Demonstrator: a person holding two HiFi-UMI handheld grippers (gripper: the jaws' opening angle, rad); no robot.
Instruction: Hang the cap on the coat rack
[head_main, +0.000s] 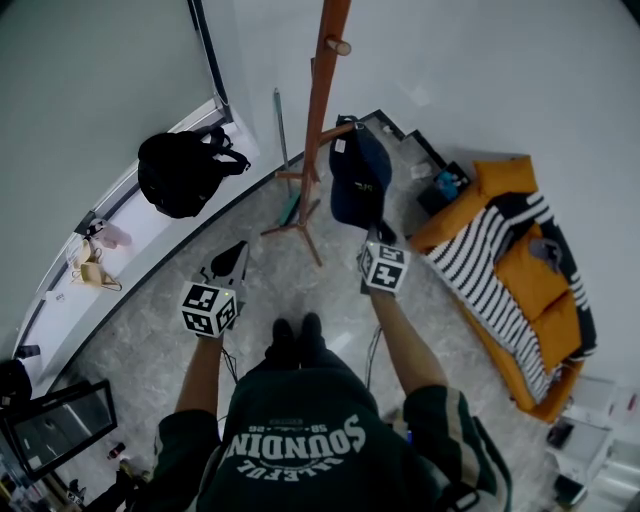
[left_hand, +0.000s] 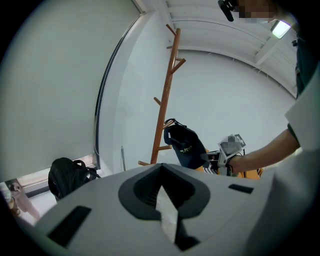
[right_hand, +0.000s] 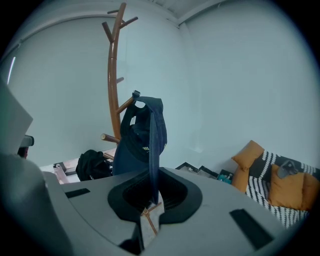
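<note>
The navy cap hangs upright against the wooden coat rack, just right of the pole in the upper middle of the head view. Its top edge meets the tip of a lower peg. I cannot tell whether it is hooked over that peg or only touching it.

The right gripper has its jaws closed on the cap's brim. In the right gripper view the brim runs edge-on, straight down from the crown into the narrow slot between the jaws. In the head view this gripper sits right under the cap, at the centre right of the frame.

The left gripper is held lower, at the centre left of the head view and well apart from the rack. Its jaws are drawn together with nothing between them — only a pale sliver shows in the gap.

A black backpack lies on the window ledge at the upper left. An orange sofa with a striped throw runs down the right side. The rack's splayed feet stand on the marbled floor, just ahead of the person's shoes.
</note>
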